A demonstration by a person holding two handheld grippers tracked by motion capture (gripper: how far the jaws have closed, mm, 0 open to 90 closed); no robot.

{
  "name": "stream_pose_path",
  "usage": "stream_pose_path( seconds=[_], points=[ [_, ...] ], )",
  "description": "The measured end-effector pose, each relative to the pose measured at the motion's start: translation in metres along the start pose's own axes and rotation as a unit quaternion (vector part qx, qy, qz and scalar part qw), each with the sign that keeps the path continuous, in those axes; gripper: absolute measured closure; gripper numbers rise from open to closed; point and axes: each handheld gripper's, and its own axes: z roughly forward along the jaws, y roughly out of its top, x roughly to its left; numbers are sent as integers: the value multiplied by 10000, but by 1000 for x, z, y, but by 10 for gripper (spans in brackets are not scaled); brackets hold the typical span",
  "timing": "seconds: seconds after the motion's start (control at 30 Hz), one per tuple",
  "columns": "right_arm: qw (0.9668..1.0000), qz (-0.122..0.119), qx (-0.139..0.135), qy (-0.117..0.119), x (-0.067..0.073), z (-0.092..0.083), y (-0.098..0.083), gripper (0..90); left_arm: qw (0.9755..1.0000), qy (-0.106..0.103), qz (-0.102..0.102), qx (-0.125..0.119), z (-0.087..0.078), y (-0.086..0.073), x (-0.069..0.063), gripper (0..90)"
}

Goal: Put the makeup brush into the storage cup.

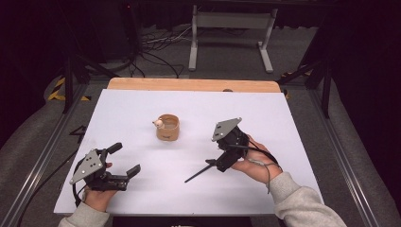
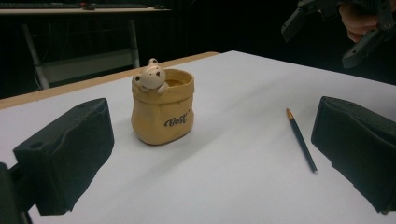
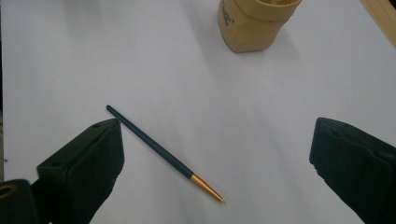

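Nearest, the right tongs (image 3: 215, 172) hang wide open and empty just over the pen (image 3: 161, 152), which lies flat on the bench (image 1: 142, 109), slanted across their gap. Left tongs (image 1: 124, 161), likewise agape, sit farther off; beyond stands the cup (image 1: 167, 126).

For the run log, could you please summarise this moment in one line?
right gripper: open, above dark blue gold-tipped pen | left gripper: open | tan bear-figure ceramic cup: upright | pen flat on white table
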Motion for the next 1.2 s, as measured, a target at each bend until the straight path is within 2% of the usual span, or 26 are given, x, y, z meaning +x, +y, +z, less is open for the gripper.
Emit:
stream_pose_path(
  seconds=[0.23, 0.4, 0.5, 0.73, 0.8, 0.9, 0.93, 1.07, 1.2],
  points=[
    [9978, -231, 588, 197, -1, 9, 11, 39, 10000, -8, -7, -23, 0, 0, -1, 0],
    [9953, -451, 825, 219, 0, 12, 21, 39, 10000, -36, -4, -8, 0, -1, 0, 0],
    [9944, -502, 906, 220, -1, 13, 24, 39, 10000, -45, 1, -9, 0, -1, 0, 0],
    [9905, -510, 1220, 373, -2, 21, 28, 39, 10000, -63, -35, -13, -1, -1, 1, 0],
    [9895, -471, 1275, 487, -2, 26, 28, 39, 10000, -76, -33, -10, -1, 0, 1, 0],
    [9862, -360, 1446, 724, -3, 36, 26, 41, 10000, -79, -38, -18, -1, -1, 1, 0],
    [9862, -360, 1446, 724, -3, 36, 26, 41, 10000, -79, -38, -18, -1, -1, 1, 0],
    [9824, -328, 1632, 851, -3, 45, 24, 48, 9999, -79, -69, -21, -1, -1, 1, 0],
    [9807, -350, 1713, 870, -2, 52, 23, 57, 10000, -86, -42, -22, -1, 0, 2, 0]
  ],
)
